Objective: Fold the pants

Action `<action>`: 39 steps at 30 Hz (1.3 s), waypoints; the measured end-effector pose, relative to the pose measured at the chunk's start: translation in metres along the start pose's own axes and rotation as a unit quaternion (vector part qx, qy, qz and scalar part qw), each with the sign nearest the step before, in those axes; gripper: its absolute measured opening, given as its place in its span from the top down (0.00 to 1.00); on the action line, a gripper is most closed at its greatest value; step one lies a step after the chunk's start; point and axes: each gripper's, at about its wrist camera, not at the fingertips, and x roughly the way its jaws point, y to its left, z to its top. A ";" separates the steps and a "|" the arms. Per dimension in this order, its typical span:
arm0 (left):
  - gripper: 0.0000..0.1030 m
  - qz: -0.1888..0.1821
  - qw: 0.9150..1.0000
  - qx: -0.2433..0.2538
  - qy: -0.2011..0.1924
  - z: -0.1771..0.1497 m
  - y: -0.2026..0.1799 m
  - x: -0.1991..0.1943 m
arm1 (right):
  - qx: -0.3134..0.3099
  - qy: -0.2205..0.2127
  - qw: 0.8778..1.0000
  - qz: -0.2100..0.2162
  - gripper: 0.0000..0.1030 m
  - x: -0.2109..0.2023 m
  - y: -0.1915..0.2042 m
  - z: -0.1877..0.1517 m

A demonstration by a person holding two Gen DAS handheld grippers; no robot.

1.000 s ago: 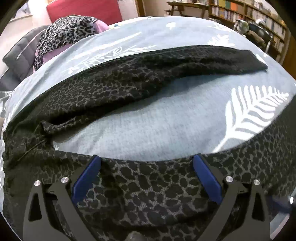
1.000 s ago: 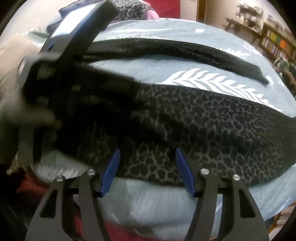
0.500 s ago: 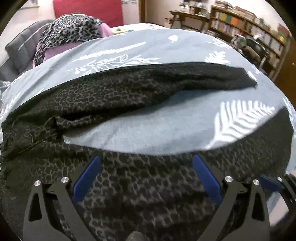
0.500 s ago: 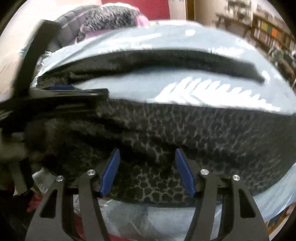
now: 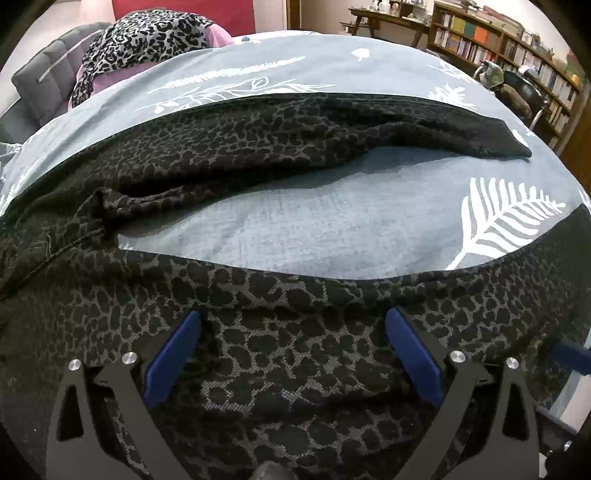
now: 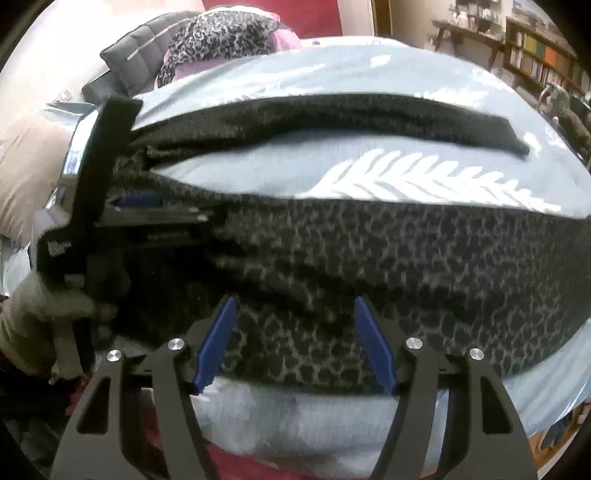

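Dark leopard-print pants lie spread on a grey-blue bedcover with white fern prints. The two legs are apart, with the far leg stretching to the right. My left gripper hangs open over the near leg, its blue pads wide apart and cloth lying under them. In the right wrist view it shows at the left, held by a gloved hand. My right gripper is over the near leg's front edge. Its jaws are opening, with cloth beneath them and not pinched.
A pile of leopard and pink clothes sits at the far end by a grey headboard. Bookshelves and a wooden table stand at the back right. The bed's front edge runs just below my right gripper.
In the right wrist view the left gripper has swung from raised and close to low over the pants' left end. The left view has shifted slightly across the near leg.
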 end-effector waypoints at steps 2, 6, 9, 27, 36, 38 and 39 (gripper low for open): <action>0.05 0.006 1.000 -0.005 0.000 0.003 0.002 0.003 | -0.005 -0.001 1.000 -0.003 0.34 0.002 0.002 0.003; 0.05 0.004 1.000 -0.013 0.000 0.004 0.005 0.004 | -0.029 0.024 0.999 -0.025 0.33 0.022 0.008 -0.004; 0.05 -0.003 1.000 -0.016 -0.002 0.000 0.011 -0.004 | -0.041 0.026 0.999 -0.016 0.30 0.017 0.010 -0.005; 0.05 0.068 0.987 -0.139 -0.050 0.028 0.170 -0.060 | -0.002 -0.022 1.000 -0.004 0.30 0.021 -0.006 0.067; 0.05 0.130 0.973 -0.185 -0.048 0.049 0.262 -0.057 | 0.015 -0.021 0.999 -0.020 0.30 0.039 -0.017 0.101; 0.05 0.142 0.970 -0.193 -0.050 0.053 0.276 -0.057 | 0.012 -0.022 0.999 -0.022 0.30 0.042 -0.016 0.106; 0.05 0.148 0.968 -0.197 -0.050 0.055 0.284 -0.057 | 0.010 -0.021 1.000 -0.020 0.30 0.044 -0.015 0.107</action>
